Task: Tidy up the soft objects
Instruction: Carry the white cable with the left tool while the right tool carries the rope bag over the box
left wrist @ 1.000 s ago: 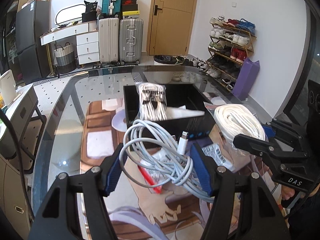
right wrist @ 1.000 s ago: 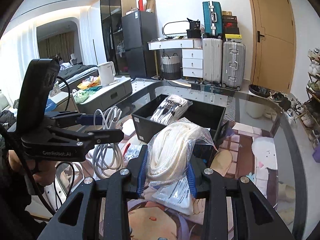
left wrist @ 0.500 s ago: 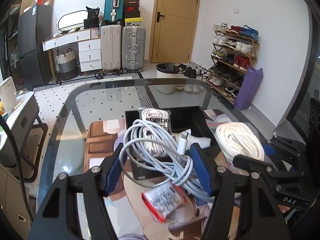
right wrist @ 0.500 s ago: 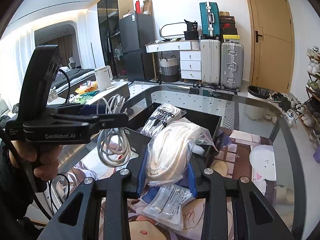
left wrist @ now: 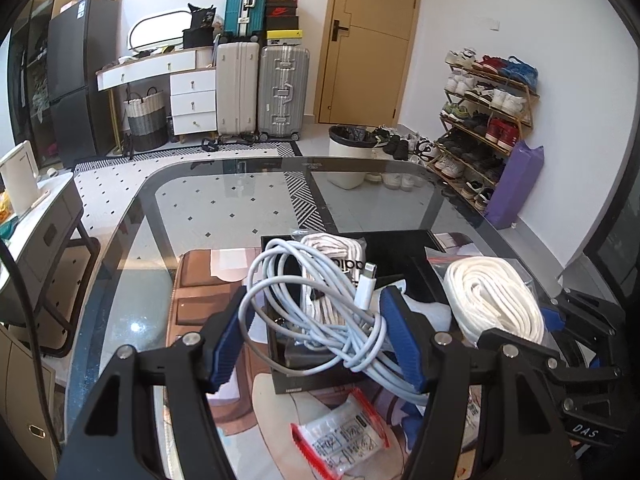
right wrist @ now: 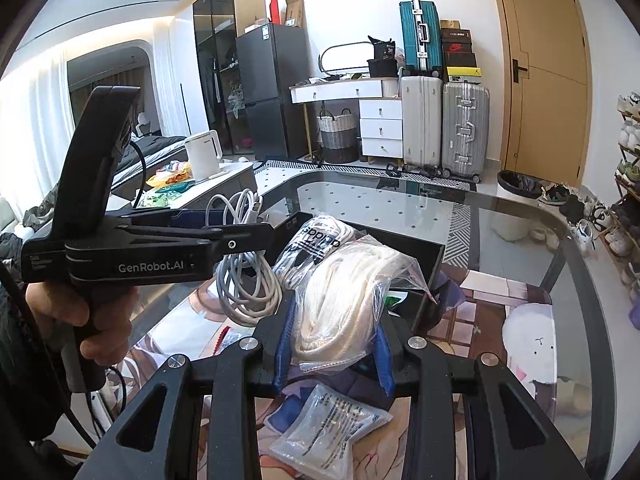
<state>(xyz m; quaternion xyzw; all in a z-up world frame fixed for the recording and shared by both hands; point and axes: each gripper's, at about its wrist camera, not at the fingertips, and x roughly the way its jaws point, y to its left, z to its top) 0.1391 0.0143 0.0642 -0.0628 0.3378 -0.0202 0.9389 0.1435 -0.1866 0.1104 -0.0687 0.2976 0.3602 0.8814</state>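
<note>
My left gripper (left wrist: 316,340) is shut on a loose coil of pale blue charging cable (left wrist: 320,304), which hangs over the near part of the black box (left wrist: 400,248). In the right wrist view the same cable (right wrist: 244,280) dangles from the left gripper (right wrist: 266,236) beside the box (right wrist: 420,244). My right gripper (right wrist: 334,348) is shut on a clear bag of white rope (right wrist: 344,296), held at the box's near edge. The bagged rope (left wrist: 492,300) also shows at the right of the left wrist view. A bag of white laces (left wrist: 332,256) lies inside the box.
The box stands on a glass table (left wrist: 220,208) over a printed mat. A red-sealed zip bag (left wrist: 344,440) and a clear packet (right wrist: 328,428) lie on the table below the grippers. A hand (right wrist: 80,320) holds the left gripper's handle.
Both grippers have moved forward toward the black box with their loads. The cable now hangs over the box's near part instead of short of it.
</note>
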